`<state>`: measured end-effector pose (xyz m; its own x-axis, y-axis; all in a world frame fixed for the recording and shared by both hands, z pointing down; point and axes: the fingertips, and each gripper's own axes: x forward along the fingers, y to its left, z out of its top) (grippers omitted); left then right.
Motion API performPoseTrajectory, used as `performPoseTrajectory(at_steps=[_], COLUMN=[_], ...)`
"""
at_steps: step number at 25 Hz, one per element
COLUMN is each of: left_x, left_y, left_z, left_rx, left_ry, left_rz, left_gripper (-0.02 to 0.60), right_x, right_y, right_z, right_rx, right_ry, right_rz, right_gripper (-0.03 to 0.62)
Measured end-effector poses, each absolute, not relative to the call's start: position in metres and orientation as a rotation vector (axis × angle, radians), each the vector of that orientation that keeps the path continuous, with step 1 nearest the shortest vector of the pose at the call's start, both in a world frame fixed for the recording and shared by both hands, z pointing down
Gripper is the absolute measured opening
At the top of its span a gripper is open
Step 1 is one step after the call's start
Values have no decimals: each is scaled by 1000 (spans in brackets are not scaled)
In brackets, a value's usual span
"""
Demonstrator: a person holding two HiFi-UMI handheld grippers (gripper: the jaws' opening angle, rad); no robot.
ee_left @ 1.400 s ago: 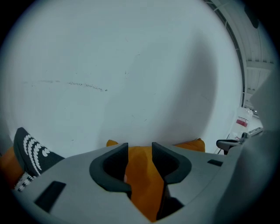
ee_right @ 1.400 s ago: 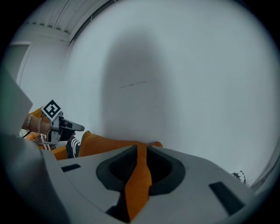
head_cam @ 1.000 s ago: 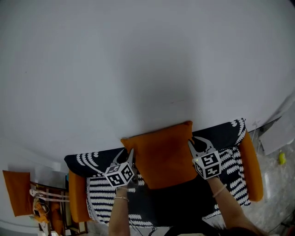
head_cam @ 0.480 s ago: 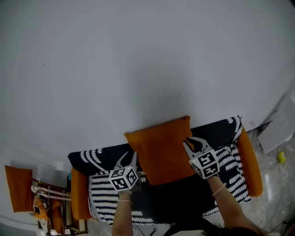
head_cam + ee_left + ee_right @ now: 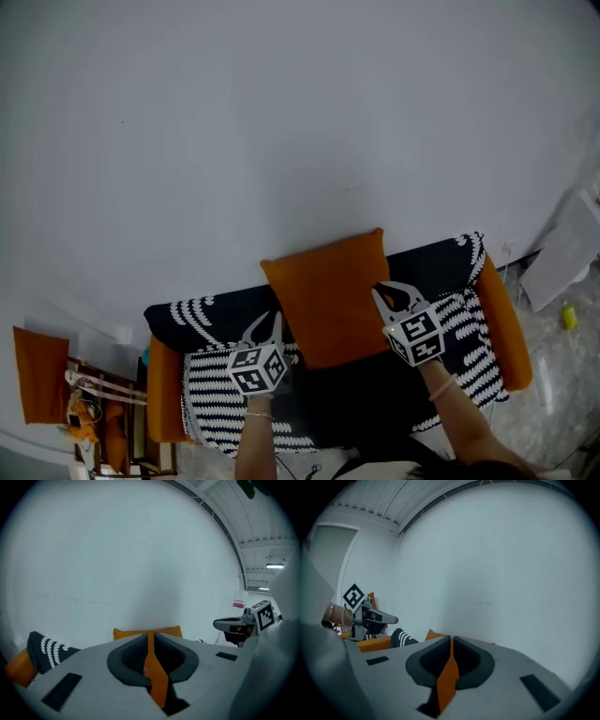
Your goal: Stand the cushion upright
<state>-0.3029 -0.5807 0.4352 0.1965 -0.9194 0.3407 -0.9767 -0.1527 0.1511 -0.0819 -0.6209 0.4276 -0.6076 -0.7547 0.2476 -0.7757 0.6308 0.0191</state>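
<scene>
The orange cushion stands upright on the sofa, leaning back against the white wall. My left gripper hangs just off its left edge. My right gripper is in front of its right edge. Both have just been closing, and their jaws are down to a thin slit with nothing between them. In the left gripper view the cushion shows over and through the slit of the left gripper. In the right gripper view the cushion peeks above the right gripper.
The sofa has a black-and-white patterned cover and orange arms. Another orange cushion and a wooden rack sit at the left. A yellow object lies on the floor at the right.
Both grippers have drawn back from the cushion's sides toward me, and the left jaws have narrowed clearly. The cushion stays leaning on the wall.
</scene>
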Motion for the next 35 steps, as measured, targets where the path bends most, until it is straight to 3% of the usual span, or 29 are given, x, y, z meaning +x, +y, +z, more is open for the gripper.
performPoseTrajectory(at_steps=[12, 35], left_x=[-287, -250], left_y=[-493, -272], left_z=[395, 325], left_rx=[2230, 2425], left_ry=[-1784, -1840], left_rz=[195, 132], left_gripper=[20, 20], right_x=[-83, -79], right_y=[-533, -314], right_z=[387, 317], right_rx=[1274, 1384], right_ry=[-2676, -2741], right_rz=[66, -148], right_gripper=[9, 6])
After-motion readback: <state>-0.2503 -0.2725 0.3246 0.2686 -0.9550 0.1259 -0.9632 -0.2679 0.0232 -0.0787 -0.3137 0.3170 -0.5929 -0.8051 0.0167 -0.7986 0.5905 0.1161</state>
